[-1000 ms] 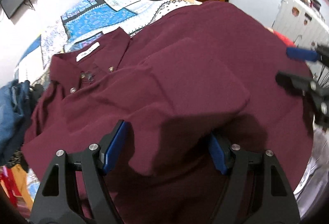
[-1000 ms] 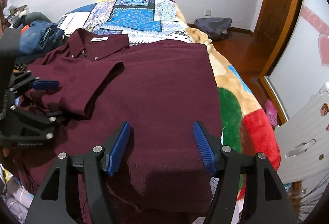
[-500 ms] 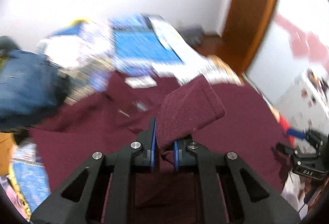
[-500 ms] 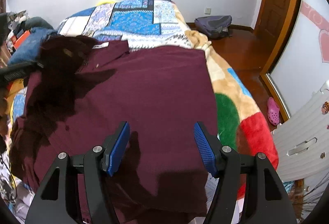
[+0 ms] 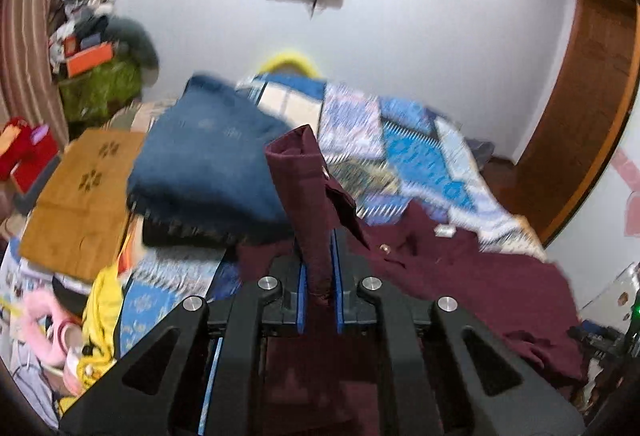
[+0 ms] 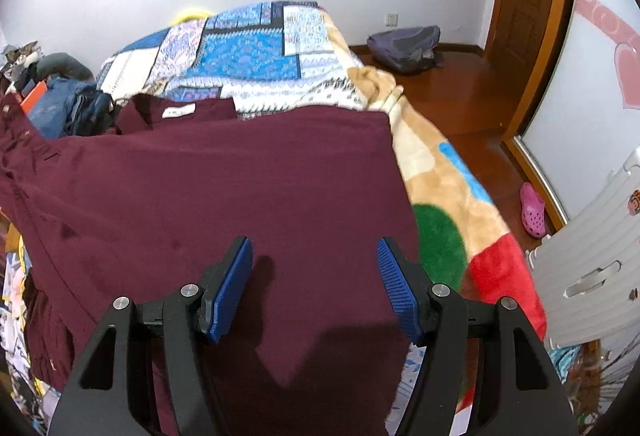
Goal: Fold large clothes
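Sleeve [image 5: 308, 192] is what I have in the left gripper [image 5: 319, 288]: its blue pads have just closed on the maroon cloth and now pinch a bunched strip of it, which stands up above the fingers and flops a little to the right. The shirt [image 6: 240, 204] itself lies spread on the bed [image 6: 436, 172], collar and white label toward the far end, its right edge running close along the beige and green part of the blanket. My right gripper [image 6: 314, 286] hangs over the near part of the shirt with its jaws standing about half apart and nothing between them; I judge it is not pressing the cloth, only casting its shadow on it. To do this fold well, I think I should carry the sleeve across in a low arc toward the middle of the shirt body, keeping the cloth taut enough that the shoulder fold comes out straight, and let go only once the sleeve lies flat. The right gripper could come down on the body to hold it from dragging, since the shirt is light and may slide on the blanket. Room is uneven: to the left of the shirt sit jeans [image 5: 208, 172] and a brown bag [image 5: 76, 200], close enough that a wide swing that way would snag them. To the right the bed drops to bare floor, with a white rack [image 6: 592, 268] just beyond the corner, so I would keep the motion inward over the shirt.
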Action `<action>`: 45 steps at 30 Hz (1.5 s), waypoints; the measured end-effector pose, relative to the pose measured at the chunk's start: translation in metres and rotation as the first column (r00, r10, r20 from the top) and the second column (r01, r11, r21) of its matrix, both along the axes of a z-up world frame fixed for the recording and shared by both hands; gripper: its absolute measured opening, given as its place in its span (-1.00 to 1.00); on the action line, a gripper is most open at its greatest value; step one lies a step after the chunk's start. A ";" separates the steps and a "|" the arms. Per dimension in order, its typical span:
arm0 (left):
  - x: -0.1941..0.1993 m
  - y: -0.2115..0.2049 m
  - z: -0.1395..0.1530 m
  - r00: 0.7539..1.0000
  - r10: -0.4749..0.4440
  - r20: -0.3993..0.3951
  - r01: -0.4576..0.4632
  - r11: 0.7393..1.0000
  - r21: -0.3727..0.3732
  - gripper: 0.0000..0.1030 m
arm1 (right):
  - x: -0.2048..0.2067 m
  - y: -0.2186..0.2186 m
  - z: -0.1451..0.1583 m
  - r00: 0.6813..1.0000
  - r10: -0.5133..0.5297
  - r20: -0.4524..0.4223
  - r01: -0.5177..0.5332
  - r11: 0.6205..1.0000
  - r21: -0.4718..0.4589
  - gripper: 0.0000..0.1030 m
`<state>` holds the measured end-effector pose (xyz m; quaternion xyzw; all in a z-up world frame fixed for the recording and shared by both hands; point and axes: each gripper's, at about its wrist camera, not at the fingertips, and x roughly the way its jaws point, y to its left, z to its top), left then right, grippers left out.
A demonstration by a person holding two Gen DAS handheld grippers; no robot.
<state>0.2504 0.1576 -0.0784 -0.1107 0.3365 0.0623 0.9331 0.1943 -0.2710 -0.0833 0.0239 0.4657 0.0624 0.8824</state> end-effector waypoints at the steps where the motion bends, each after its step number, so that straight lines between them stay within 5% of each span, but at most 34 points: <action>1: -0.001 0.003 -0.015 0.999 -0.001 -0.036 0.001 1.000 -0.006 -0.80 | 0.001 0.002 -0.004 1.000 0.005 -0.014 -0.005 1.000 -0.003 0.18; 7: -0.014 0.007 -0.082 0.976 0.008 -0.216 -0.002 1.000 0.028 -0.76 | -0.005 0.010 -0.012 0.999 0.023 -0.026 -0.024 0.998 -0.065 0.18; 17: -0.039 0.020 -0.149 0.930 0.017 -0.368 0.007 0.998 0.064 0.12 | -0.008 0.007 -0.009 0.999 0.036 -0.037 -0.038 0.998 -0.057 0.18; 24: -0.050 0.029 -0.155 0.911 0.017 -0.413 0.022 0.996 0.090 0.15 | -0.015 0.002 -0.003 0.998 0.048 -0.045 -0.050 0.998 -0.043 0.18; 34: -0.087 0.059 -0.127 0.925 0.079 -0.370 -0.059 0.996 0.064 0.17 | -0.038 -0.025 0.021 1.000 0.000 0.002 0.000 0.999 -0.032 0.18; 45: -0.138 0.057 -0.162 0.899 0.031 -0.437 -0.087 0.990 -0.108 0.17 | -0.074 -0.044 -0.005 0.993 -0.087 -0.086 0.089 0.996 0.019 0.18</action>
